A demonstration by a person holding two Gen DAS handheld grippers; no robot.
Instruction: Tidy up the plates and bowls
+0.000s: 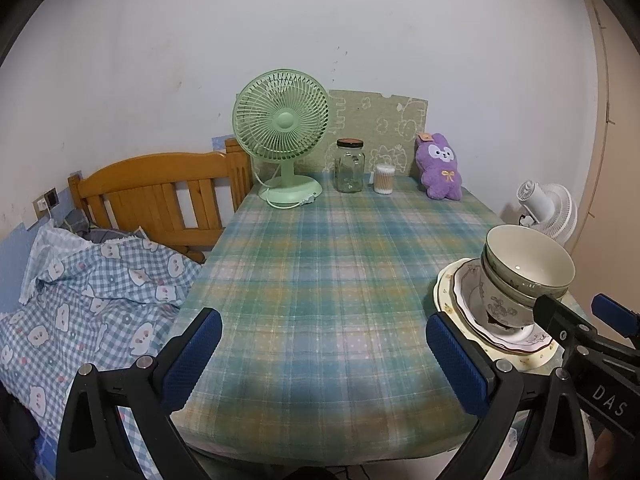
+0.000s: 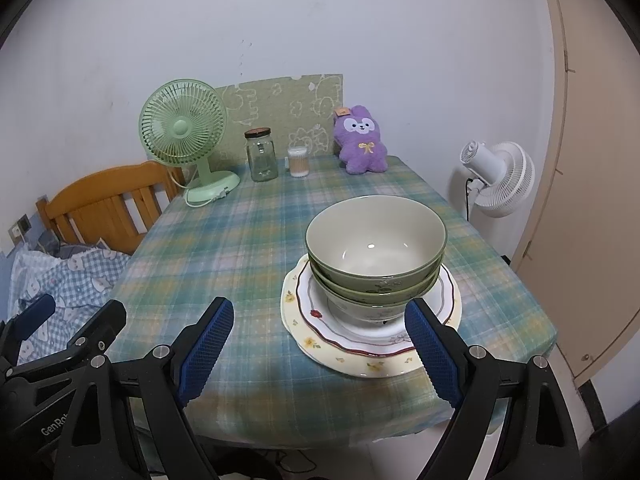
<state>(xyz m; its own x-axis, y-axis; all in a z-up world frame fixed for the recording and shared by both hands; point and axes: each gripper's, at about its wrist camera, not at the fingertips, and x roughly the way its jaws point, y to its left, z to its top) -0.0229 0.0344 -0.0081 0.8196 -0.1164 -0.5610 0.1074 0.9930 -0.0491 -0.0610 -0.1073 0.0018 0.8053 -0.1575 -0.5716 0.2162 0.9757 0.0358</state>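
Observation:
A stack of green bowls (image 2: 376, 256) sits nested on a red-rimmed white plate (image 2: 320, 316), which lies on a larger cream flowered plate (image 2: 296, 320), near the table's front right. The same stack of bowls (image 1: 524, 272) and plates (image 1: 448, 292) shows at the right of the left wrist view. My right gripper (image 2: 320, 348) is open and empty, just short of the plates' near rim. My left gripper (image 1: 324, 356) is open and empty over bare tablecloth, left of the stack. The right gripper's fingers (image 1: 560, 320) show beside the stack.
A plaid cloth covers the table (image 2: 240, 240). At the back stand a green fan (image 2: 184, 136), a glass jar (image 2: 262, 156), a cotton swab tub (image 2: 299, 162) and a purple plush rabbit (image 2: 362, 142). A wooden bed frame (image 1: 160, 196) with bedding lies left; a white fan (image 2: 500, 176) stands right.

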